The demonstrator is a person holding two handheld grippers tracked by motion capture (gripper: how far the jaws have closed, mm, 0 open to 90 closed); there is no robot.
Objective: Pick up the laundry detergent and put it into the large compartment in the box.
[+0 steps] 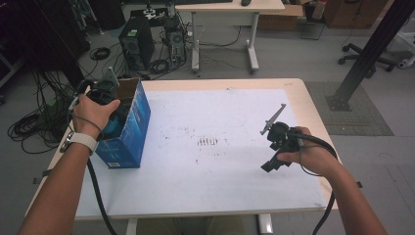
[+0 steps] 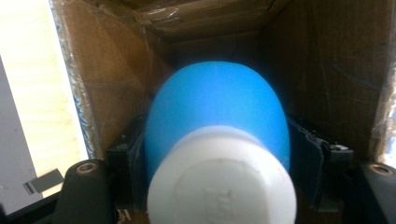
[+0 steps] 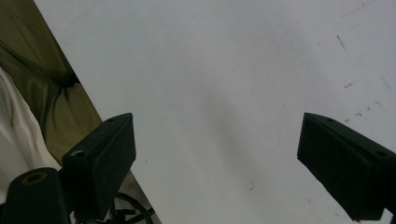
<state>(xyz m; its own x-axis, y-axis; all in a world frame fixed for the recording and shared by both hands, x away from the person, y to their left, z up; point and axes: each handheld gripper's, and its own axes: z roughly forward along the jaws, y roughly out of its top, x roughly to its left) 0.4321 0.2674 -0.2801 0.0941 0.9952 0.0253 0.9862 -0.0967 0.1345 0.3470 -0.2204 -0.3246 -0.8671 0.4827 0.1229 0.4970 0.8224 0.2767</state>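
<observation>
The blue bottle (image 2: 217,112) lies lengthwise inside the cardboard box (image 1: 128,128) at the high view's left, its white cap (image 2: 222,179) towards the camera. The left gripper (image 1: 105,93) reaches into the box, jaws flanking the bottle; whether they still press it I cannot tell. The right gripper (image 3: 217,154), jaws spread, holds nothing over the white table (image 1: 220,147).

bottle (image 2: 217,135) in box (image 1: 128,128) | box on table (image 1: 293,93), left edge
</observation>
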